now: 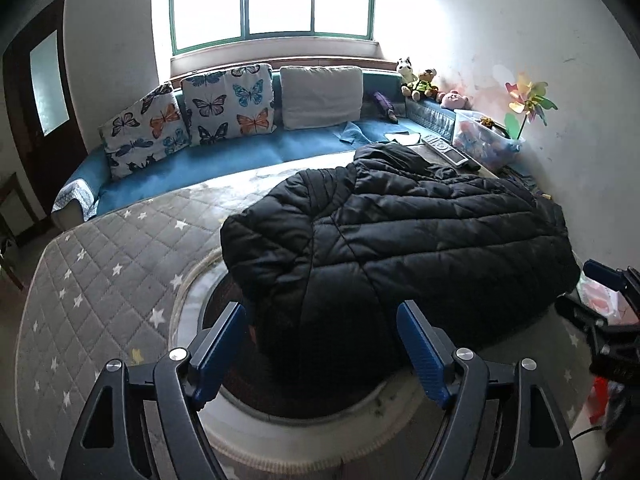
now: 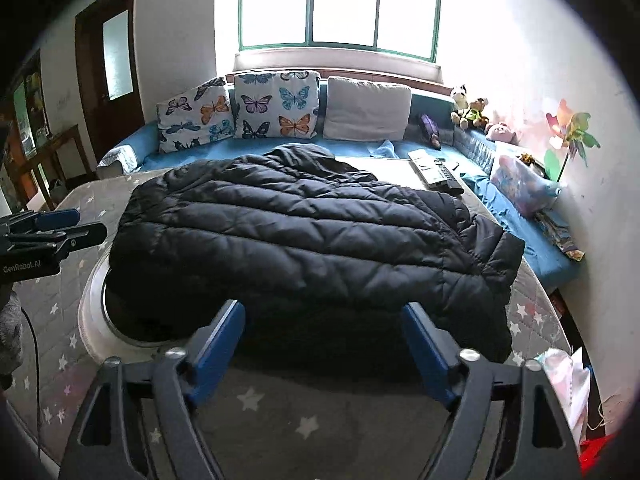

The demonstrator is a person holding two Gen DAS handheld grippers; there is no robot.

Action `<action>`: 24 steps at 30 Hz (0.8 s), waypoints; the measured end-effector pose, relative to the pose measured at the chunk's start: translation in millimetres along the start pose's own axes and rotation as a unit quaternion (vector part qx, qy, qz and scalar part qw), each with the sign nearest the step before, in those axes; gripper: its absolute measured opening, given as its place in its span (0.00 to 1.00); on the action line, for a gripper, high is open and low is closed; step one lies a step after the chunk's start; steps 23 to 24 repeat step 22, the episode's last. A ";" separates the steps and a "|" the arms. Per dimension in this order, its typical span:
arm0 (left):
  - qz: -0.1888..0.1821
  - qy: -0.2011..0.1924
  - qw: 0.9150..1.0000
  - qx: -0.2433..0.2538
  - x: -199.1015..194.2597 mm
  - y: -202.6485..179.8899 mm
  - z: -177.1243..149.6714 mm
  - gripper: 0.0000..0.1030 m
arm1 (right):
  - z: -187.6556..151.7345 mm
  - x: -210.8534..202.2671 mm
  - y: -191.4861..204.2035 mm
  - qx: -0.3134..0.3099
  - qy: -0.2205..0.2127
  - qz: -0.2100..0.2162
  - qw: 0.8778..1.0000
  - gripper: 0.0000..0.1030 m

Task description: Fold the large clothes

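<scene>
A black quilted puffer jacket lies spread on a grey star-patterned quilted cover; it also shows in the right wrist view. My left gripper is open and empty, its blue-padded fingers just above the jacket's near edge. My right gripper is open and empty, in front of the jacket's near hem. The right gripper shows at the far right of the left wrist view; the left gripper shows at the left edge of the right wrist view.
A white round ring lies under the jacket's near part. Behind is a blue sofa with butterfly cushions and a white cushion. Remotes, plush toys, a clear box and a pinwheel stand at the right.
</scene>
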State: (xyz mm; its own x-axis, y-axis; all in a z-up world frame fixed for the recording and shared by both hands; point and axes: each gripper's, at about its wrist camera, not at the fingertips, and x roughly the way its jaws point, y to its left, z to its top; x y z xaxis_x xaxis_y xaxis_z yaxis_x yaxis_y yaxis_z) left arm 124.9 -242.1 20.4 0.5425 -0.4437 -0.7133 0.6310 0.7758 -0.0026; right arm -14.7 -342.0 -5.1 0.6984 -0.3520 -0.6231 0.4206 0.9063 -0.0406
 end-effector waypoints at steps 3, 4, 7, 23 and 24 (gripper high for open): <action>-0.004 0.000 1.000 -0.002 -12.4 -1.7 -10.9 0.81 | -6.9 -6.9 9.3 -0.002 -0.006 -0.002 1.000 0.93; -0.005 0.000 1.000 -0.003 -14.9 -1.8 -13.1 0.81 | -9.0 -8.7 11.0 -0.002 -0.006 -0.003 1.000 0.93; -0.008 -0.002 1.000 -0.001 -22.9 -3.9 -20.8 0.81 | -14.9 -14.0 18.4 -0.002 -0.008 -0.002 1.000 0.93; -0.020 -0.012 1.000 0.017 -47.5 -15.2 -41.5 0.81 | -26.6 -24.9 29.4 -0.005 -0.012 -0.012 1.000 0.94; -0.020 -0.012 1.000 0.017 -47.5 -15.2 -41.5 0.81 | -26.6 -24.9 29.4 -0.005 -0.012 -0.012 1.000 0.94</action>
